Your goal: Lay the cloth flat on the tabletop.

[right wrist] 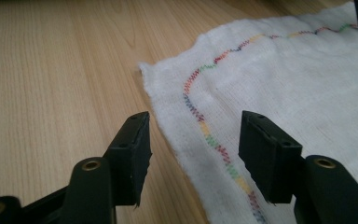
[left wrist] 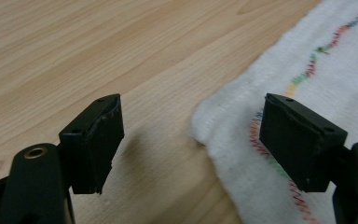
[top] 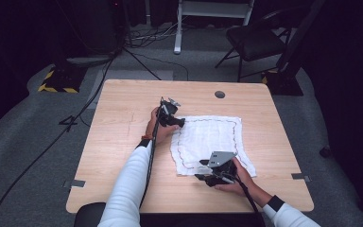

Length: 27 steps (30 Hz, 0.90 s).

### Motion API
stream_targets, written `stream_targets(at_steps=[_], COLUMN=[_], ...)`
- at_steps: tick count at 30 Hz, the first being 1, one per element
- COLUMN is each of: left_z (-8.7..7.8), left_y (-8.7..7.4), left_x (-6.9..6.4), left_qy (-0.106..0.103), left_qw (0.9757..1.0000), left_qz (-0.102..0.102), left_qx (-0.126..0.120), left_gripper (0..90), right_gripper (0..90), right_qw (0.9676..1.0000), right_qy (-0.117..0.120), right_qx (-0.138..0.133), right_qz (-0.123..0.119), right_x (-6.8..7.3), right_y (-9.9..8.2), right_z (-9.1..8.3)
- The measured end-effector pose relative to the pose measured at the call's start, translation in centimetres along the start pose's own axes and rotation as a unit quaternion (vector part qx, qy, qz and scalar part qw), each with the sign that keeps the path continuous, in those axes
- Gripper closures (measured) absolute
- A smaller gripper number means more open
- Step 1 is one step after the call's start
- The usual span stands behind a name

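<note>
1. Both grippers stand with jaws apart and hold nothing: my left gripper (top: 176,121) is at the far left corner of the white cloth (top: 212,142), my right gripper (top: 208,171) at the near left corner.
2. That cloth (left wrist: 335,93) lies flat on the wooden table (top: 123,142), right of its middle.
3. For a good grip, I think each gripper must go lower, until one jaw slides under the hem, then close on the corner only.
4. Gripper views show the coloured zigzag stitching (right wrist: 205,128) clearly and the edge between the jaws; the high view gives both corners together.
</note>
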<state>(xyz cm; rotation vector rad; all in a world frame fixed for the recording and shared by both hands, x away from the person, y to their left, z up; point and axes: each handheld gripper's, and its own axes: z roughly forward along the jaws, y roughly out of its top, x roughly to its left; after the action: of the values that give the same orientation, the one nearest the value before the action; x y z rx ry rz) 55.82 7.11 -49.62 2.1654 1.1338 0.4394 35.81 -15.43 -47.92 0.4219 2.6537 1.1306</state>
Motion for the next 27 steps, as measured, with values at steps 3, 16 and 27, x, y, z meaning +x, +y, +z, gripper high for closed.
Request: stream_targets(at_steps=[3, 16, 27], left_z=[0.1, -0.2, -0.3], left_y=[-0.1, -0.7, -0.9], left_x=[0.6, 0.2, 1.1], left_qy=[-0.007, -0.045, -0.063], left_qw=[0.9997, 0.9985, 0.9975], left_qz=[-0.025, 0.014, 0.011], left_qx=[-0.001, -0.027, -0.031], left_gripper=[21.2, 59.3, 81.0], right_gripper=[44.5, 51.2, 59.7], right_qw=[0.9999, 0.9991, 0.9995], right_qy=[0.007, 0.033, 0.003], right_qx=[-0.004, -0.006, 0.003], right_qz=[-0.012, -0.027, -0.031], right_x=[0.5, 1.4, 1.3], right_y=[0.6, 2.3, 3.2], right_z=[0.6, 3.9, 5.8])
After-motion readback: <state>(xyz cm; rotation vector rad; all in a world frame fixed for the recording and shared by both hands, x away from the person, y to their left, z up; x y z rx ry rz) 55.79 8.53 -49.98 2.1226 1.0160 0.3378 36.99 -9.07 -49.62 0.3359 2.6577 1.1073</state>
